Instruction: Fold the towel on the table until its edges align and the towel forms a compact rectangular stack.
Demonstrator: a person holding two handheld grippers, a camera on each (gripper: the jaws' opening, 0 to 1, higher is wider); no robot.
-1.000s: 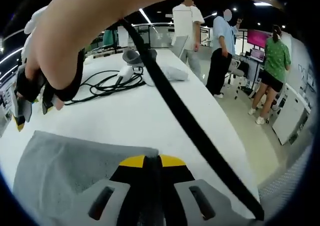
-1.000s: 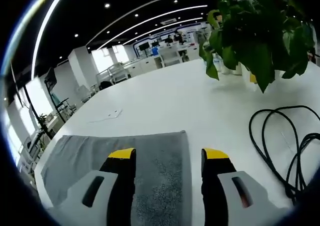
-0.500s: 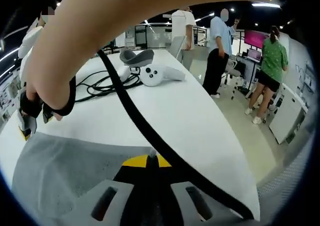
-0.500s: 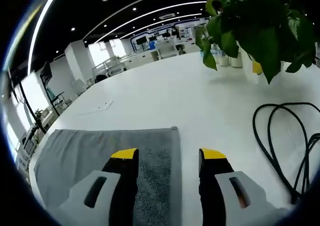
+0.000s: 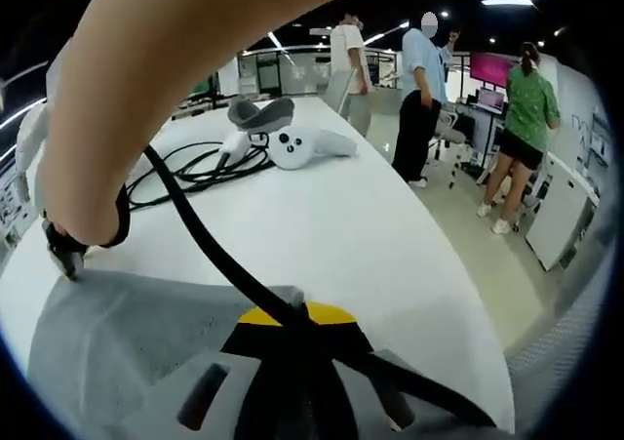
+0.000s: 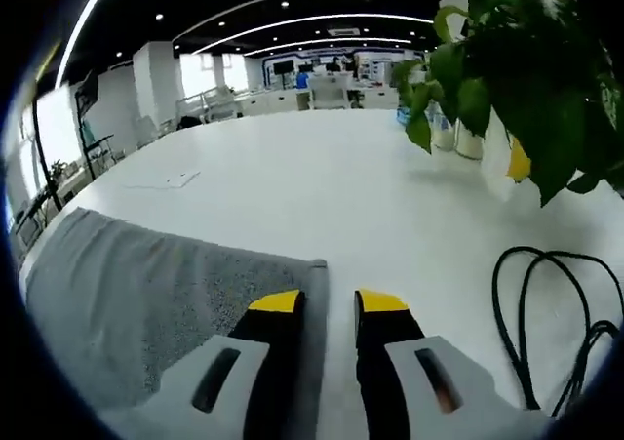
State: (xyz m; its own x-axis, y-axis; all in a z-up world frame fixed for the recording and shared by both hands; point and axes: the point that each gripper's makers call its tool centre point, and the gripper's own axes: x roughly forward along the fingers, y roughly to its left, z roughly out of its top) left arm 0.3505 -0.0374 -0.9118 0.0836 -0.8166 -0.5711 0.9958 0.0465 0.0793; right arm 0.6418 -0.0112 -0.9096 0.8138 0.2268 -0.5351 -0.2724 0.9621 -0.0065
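Observation:
A grey towel point(image 5: 127, 333) lies flat on the white table point(image 5: 331, 225). In the left gripper view my left gripper point(image 5: 290, 315) has its yellow-tipped jaws together at the towel's near right corner, pinching it. A person's arm point(image 5: 195, 50) reaches across that view to the towel's far left corner, and a black cable point(image 5: 224, 255) hangs from it over my jaws. In the right gripper view the towel point(image 6: 136, 303) spreads to the left. My right gripper point(image 6: 329, 301) has its jaws drawn close on the towel's right edge, just below the corner.
A white controller point(image 5: 297, 145), a grey headset point(image 5: 258, 113) and coiled black cables point(image 5: 195, 162) lie further along the table. Several people point(image 5: 429, 99) stand past the table's right edge. A potted plant point(image 6: 526, 79), a cable loop point(image 6: 546, 303) and a paper point(image 6: 166, 180) are in the right gripper view.
My right gripper's jaws have narrowed from wide open to nearly together at the towel's edge. The arm has come lower over the left gripper view. The left jaws stay together.

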